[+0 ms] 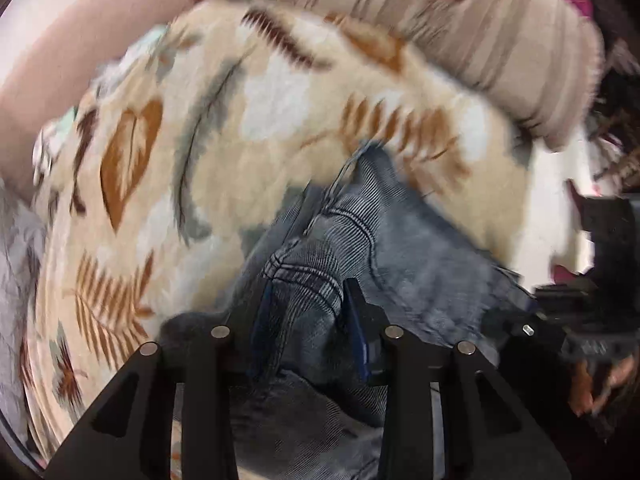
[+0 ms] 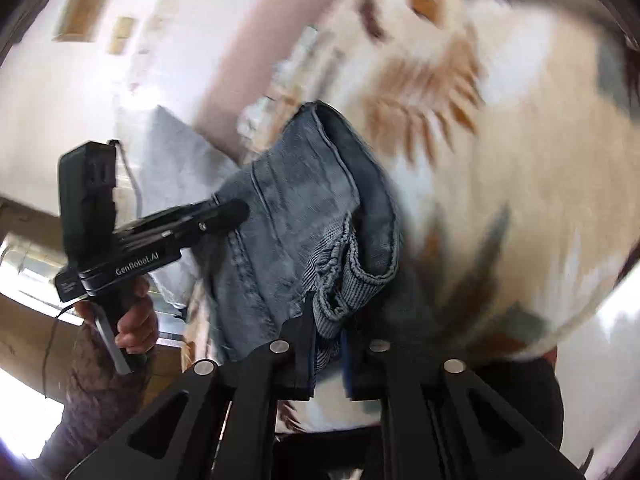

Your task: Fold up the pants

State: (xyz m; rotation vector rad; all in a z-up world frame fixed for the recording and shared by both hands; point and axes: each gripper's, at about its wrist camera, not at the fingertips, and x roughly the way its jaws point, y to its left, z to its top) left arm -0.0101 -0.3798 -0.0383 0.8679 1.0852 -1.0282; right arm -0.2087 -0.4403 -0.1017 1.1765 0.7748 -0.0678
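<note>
A fleecy cream blanket printed with brown and grey leaves covers the bed and fills most of both views. A striped beige cushion lies along its far edge. On the blanket, in front of me, the pants are a bunched heap of faded blue denim, seams and a ribbed hem showing. My left hand-held gripper has its 2 fingers closed on a thick fold of that denim, with cloth filling the gap between them. My right hand-held gripper is likewise clamped on a ribbed edge of the pants, lifting them off the blanket. From the right wrist view, my left hand grips the handle of its black tool. Both views are motion-blurred.
</note>
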